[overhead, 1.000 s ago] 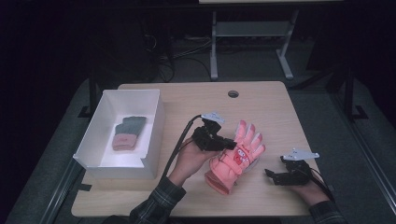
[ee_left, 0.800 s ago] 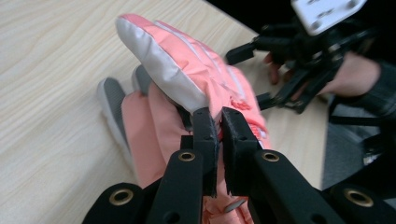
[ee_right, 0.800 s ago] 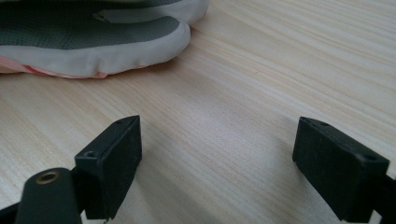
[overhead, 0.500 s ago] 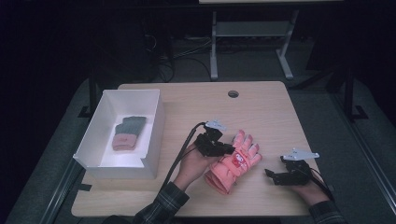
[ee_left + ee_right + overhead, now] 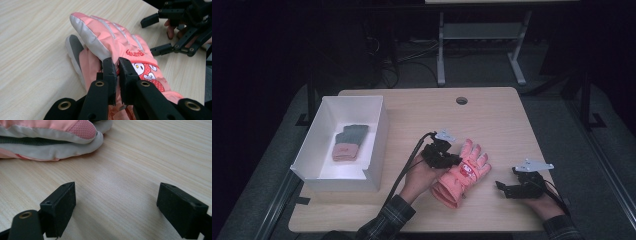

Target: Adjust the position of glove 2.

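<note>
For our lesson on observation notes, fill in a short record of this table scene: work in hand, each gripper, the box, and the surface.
work in hand: pink glove lying on the table, pinched at its side edge
left gripper: jaws shut on the pink glove
right gripper: jaws open, nothing between them, low over bare wood to the right of the glove
white box: at table's left, holds a grey and pink knit glove
table: light wood, round hole near far edge
</note>
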